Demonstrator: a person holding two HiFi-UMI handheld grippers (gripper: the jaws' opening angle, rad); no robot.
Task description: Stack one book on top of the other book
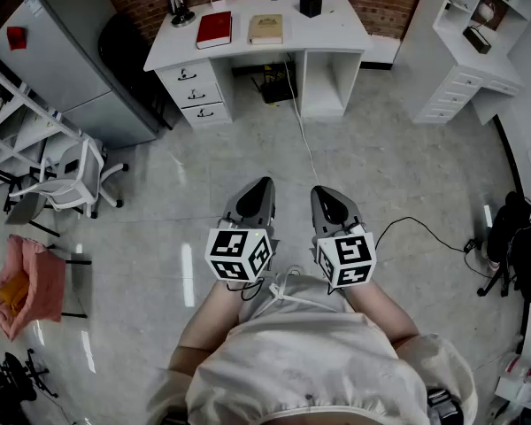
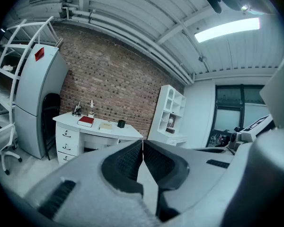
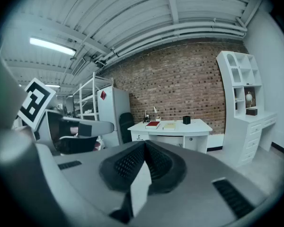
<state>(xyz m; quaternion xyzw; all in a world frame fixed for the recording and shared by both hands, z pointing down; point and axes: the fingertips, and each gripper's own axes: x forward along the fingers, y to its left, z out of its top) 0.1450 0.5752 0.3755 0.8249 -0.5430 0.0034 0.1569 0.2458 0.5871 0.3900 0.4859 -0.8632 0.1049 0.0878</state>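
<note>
A red book and a beige book lie side by side, apart, on a white desk against the brick wall, far across the floor from me. The left gripper view also shows the red book and the beige book; the right gripper view shows the red book and the beige book. My left gripper and right gripper are held close to my body over the floor, both shut and empty, pointing toward the desk.
A black box and a small lamp stand on the desk. A grey cabinet, shelving with a white chair and a pink bin lie left. White shelves stand right. A cable crosses the floor.
</note>
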